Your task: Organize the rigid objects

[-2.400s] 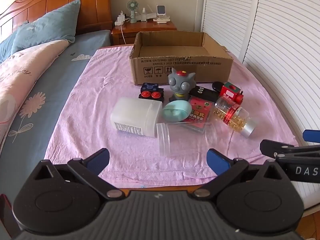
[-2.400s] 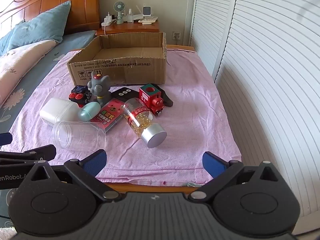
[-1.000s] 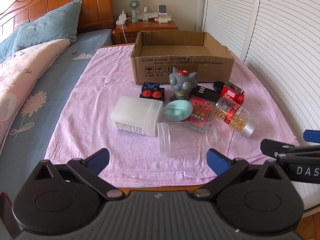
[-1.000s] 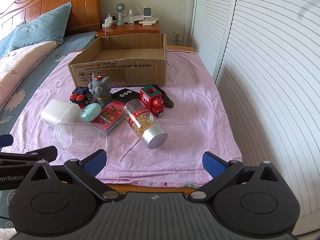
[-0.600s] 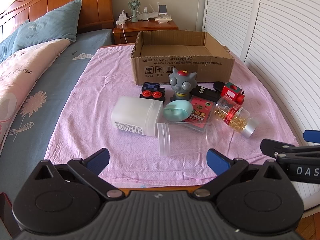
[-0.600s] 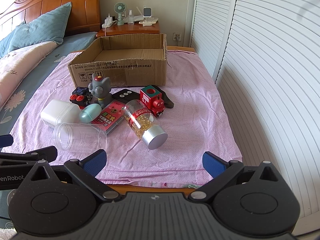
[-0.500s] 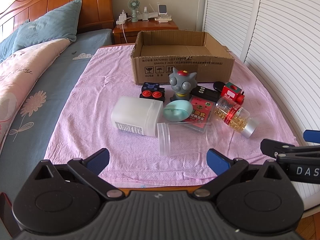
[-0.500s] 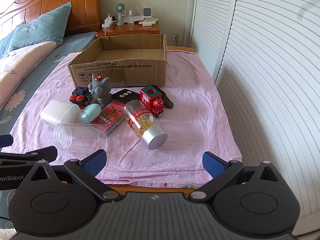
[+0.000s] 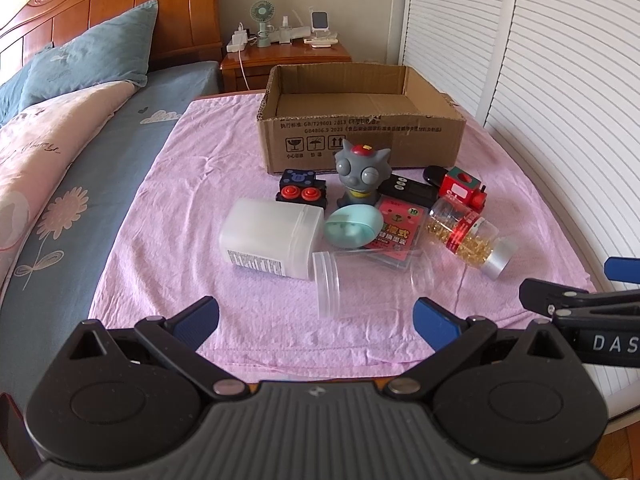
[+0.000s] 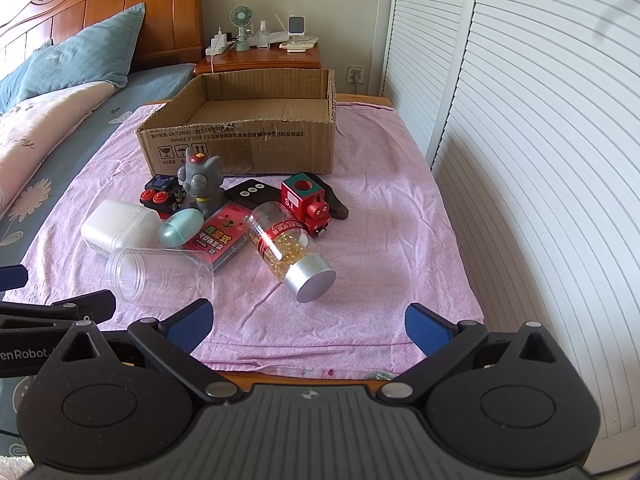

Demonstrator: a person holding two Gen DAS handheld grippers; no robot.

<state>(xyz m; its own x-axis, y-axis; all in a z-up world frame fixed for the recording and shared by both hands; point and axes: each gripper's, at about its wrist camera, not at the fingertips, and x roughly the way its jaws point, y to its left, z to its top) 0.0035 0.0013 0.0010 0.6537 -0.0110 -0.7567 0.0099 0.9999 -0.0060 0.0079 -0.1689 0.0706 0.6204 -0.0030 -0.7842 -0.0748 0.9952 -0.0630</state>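
I hold my left gripper (image 9: 316,316) and right gripper (image 10: 306,322) spread wide and empty just short of the clear plastic jar (image 9: 370,278) lying on its side, with the open brown cardboard box (image 9: 360,120) beyond it.

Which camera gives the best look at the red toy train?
The right wrist view: the red toy train shows its face, its cab and the round hole on top. In the left wrist view the train sits farther off, side-on, partly behind the capsule bottle.
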